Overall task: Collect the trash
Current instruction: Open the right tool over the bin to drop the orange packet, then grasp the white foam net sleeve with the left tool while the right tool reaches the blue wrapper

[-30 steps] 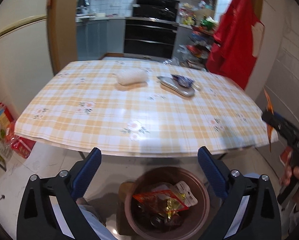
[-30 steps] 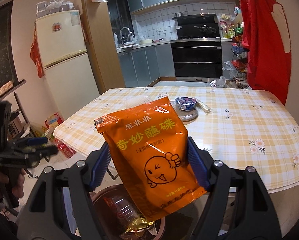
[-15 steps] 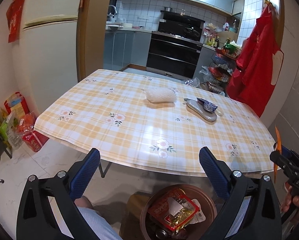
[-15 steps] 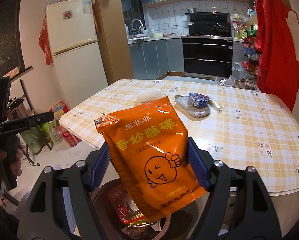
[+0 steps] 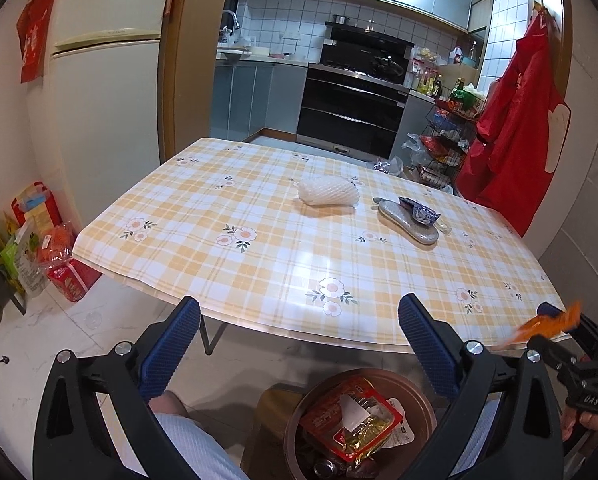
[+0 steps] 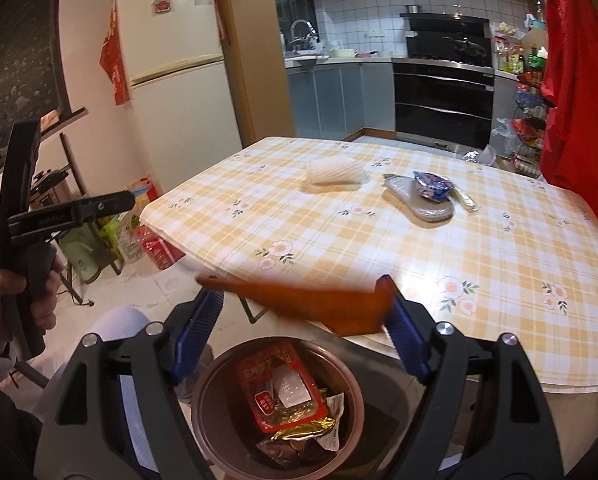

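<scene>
An orange snack packet [image 6: 299,300], blurred and tipped flat, is slipping between the fingers of my right gripper [image 6: 301,292]. Its jaws are opening and no longer clamp it. Directly below stands the round brown trash bin [image 6: 203,384], with a red wrapper [image 6: 279,392] and foil scraps inside. My left gripper [image 5: 299,304] is open and empty, above the bin [image 5: 295,420] at the table's near edge. On the checked table [image 5: 259,256] lie a white foam net [image 5: 327,192] and a blue wrapper [image 5: 419,212] on a grey case [image 5: 409,228].
A small clear wrapper [image 6: 465,198] lies beside the grey case. Snack bags [image 5: 39,248] sit on the floor left of the table, by the fridge [image 5: 107,112]. Red clothing [image 5: 515,132] hangs at the right. A person's knee [image 5: 187,440] is beside the bin.
The orange packet stood upright, clamped in the right jaws; now it has tipped flat and blurs as the jaws widen. The left gripper has swung, so the bin sits further right in its view.
</scene>
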Action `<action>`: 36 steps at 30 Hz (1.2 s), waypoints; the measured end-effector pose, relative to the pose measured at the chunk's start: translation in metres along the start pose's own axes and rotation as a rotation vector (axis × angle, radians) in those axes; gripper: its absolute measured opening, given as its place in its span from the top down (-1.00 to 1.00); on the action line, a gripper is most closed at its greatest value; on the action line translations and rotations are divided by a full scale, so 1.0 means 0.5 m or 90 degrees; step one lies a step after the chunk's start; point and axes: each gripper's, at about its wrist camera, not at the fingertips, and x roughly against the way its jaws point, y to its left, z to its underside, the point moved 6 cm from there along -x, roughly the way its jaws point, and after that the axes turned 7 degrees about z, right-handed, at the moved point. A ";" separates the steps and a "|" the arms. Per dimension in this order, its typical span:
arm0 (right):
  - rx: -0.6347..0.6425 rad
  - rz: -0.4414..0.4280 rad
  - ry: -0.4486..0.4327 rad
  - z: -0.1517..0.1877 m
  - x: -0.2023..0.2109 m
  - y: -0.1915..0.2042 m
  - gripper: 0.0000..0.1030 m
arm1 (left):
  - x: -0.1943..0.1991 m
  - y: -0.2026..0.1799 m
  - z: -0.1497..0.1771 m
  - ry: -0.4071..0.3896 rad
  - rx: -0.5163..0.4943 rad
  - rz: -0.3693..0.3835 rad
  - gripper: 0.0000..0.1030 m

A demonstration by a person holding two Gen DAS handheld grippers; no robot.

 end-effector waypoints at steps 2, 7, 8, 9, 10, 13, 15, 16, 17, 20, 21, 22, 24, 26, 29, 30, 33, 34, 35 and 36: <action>0.003 -0.005 0.003 0.001 -0.001 0.005 -0.54 | -0.002 0.004 0.005 0.003 0.002 -0.001 -0.89; -0.004 -0.010 0.004 0.001 -0.002 0.004 -0.65 | -0.007 0.008 0.012 0.007 0.002 -0.002 -0.89; -0.005 -0.009 0.004 0.001 -0.002 0.004 -0.67 | -0.008 0.008 0.011 0.008 0.002 -0.002 -0.89; -0.006 -0.007 0.004 0.000 -0.002 0.002 -0.73 | -0.008 0.007 0.011 0.008 0.002 -0.003 -0.89; -0.010 -0.002 0.002 0.000 -0.002 -0.001 -0.75 | -0.009 0.008 0.012 0.009 0.003 -0.003 -0.89; -0.014 0.016 -0.003 0.001 -0.001 -0.012 -0.83 | -0.015 0.011 0.015 0.012 0.004 -0.004 -0.89; -0.020 0.034 -0.006 0.000 -0.001 -0.024 -0.87 | -0.018 0.014 0.018 0.014 0.005 -0.007 -0.89; -0.025 0.045 -0.006 -0.001 -0.001 -0.033 -0.88 | -0.019 0.016 0.020 0.015 0.005 -0.008 -0.89; -0.031 0.055 -0.007 -0.003 -0.003 -0.044 -0.88 | -0.022 0.018 0.021 0.017 0.006 -0.009 -0.89; -0.046 0.082 -0.005 -0.003 -0.006 -0.076 -0.89 | -0.032 0.021 0.024 0.023 0.004 -0.014 -0.89; -0.048 0.090 -0.004 -0.003 -0.008 -0.086 -0.89 | -0.036 0.022 0.025 0.025 0.000 -0.016 -0.89; -0.049 0.097 -0.003 -0.002 -0.010 -0.096 -0.89 | -0.038 0.023 0.024 0.027 -0.002 -0.018 -0.89; -0.051 0.111 -0.002 -0.003 -0.014 -0.114 -0.89 | -0.050 0.025 0.022 0.030 -0.011 -0.023 -0.89; -0.054 0.126 0.001 -0.007 -0.023 -0.138 -0.89 | -0.064 0.027 0.016 0.035 -0.021 -0.027 -0.89; -0.063 0.138 0.005 -0.012 -0.042 -0.168 -0.89 | -0.085 0.027 0.003 0.039 -0.037 -0.033 -0.89; -0.066 0.142 0.008 -0.013 -0.051 -0.180 -0.89 | -0.095 0.027 -0.003 0.041 -0.042 -0.034 -0.89; -0.074 0.150 0.017 -0.015 -0.076 -0.207 -0.89 | -0.132 0.028 -0.022 0.053 -0.049 -0.032 -0.89; -0.077 0.154 0.022 -0.016 -0.089 -0.220 -0.89 | -0.148 0.028 -0.029 0.058 -0.048 -0.027 -0.89; -0.079 0.157 0.027 -0.016 -0.101 -0.231 -0.89 | -0.160 0.028 -0.035 0.062 -0.046 -0.022 -0.88; -0.081 0.159 0.031 -0.017 -0.112 -0.236 -0.89 | -0.175 0.027 -0.043 0.067 -0.043 -0.017 -0.88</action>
